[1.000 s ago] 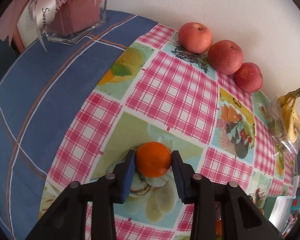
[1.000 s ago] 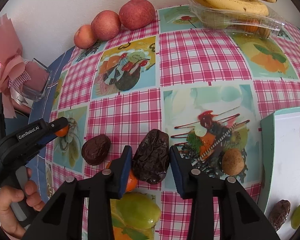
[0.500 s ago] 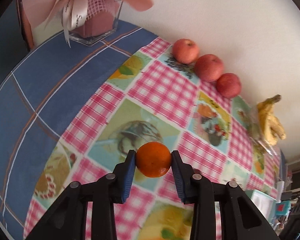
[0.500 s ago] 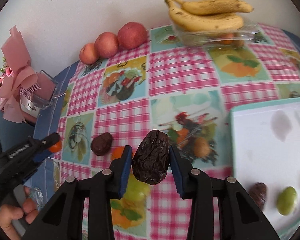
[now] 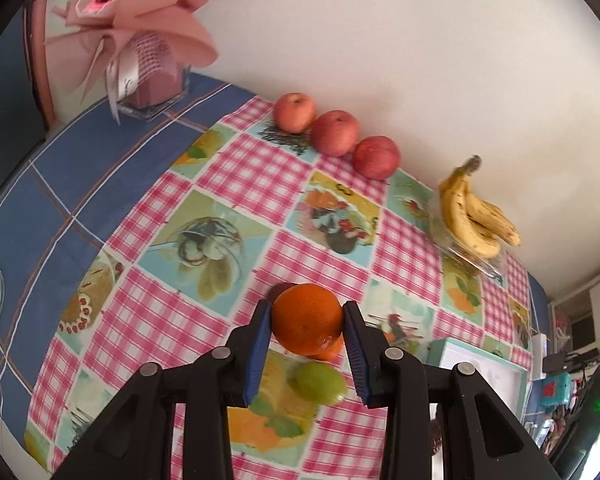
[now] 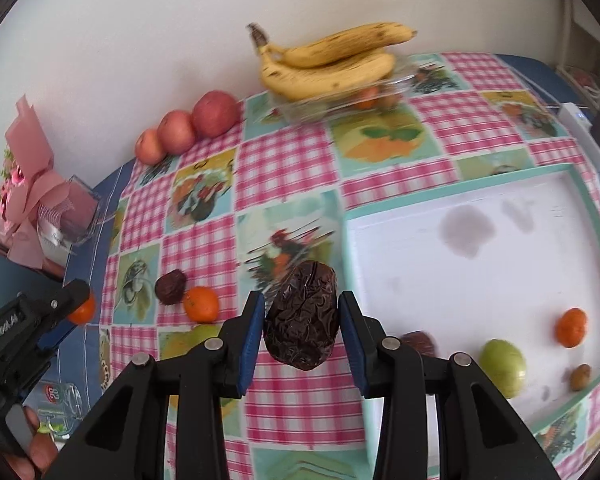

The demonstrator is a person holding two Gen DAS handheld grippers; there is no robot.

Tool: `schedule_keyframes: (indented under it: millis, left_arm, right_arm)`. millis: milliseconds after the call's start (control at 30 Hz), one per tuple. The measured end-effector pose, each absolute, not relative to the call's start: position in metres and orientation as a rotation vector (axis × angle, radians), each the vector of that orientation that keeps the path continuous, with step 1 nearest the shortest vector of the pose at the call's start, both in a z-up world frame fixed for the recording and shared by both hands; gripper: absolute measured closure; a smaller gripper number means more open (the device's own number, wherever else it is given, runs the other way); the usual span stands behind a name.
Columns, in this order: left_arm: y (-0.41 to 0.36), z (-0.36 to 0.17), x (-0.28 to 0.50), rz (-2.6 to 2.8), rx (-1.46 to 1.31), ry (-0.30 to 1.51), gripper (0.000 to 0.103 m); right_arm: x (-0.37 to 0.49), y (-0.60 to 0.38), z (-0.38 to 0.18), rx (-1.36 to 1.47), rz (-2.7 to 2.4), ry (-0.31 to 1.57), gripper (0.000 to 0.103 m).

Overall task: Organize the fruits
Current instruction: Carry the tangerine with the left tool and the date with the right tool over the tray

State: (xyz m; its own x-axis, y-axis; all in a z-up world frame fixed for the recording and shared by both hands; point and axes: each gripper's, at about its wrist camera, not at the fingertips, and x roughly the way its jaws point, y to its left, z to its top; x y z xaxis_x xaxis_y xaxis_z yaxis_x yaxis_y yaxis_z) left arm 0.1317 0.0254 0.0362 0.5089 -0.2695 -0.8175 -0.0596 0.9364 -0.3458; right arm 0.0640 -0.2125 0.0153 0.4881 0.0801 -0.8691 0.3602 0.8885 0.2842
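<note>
While the left gripper clamps a tangerine and the right gripper pinches a date, both aloft, four fruits lie in the tray at 3 o'clock; three wait on the checked tablecloth, white wall behind.

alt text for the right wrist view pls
The right claw grips a wrinkled dark date above a checked tablecloth, beside a white tray holding a green fruit and a small orange. Bananas and apples line the wall.
</note>
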Motion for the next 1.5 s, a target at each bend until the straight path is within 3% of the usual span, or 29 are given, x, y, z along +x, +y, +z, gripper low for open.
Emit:
schedule_keyframes:
  millis: [833,1500]
  left_arm:
    - [-0.122,0.029,0.099,-0.418,-0.158,1.090,0.065]
    - [-0.194,-0.022,0.097,-0.534,-0.067,1.109,0.065]
  right_arm:
    - [0.012,-0.353,0.016,0.700,-0.448,0.982,0.064]
    - [-0.011,-0.419,-0.027,0.746,-0.623,1.034,0.064]
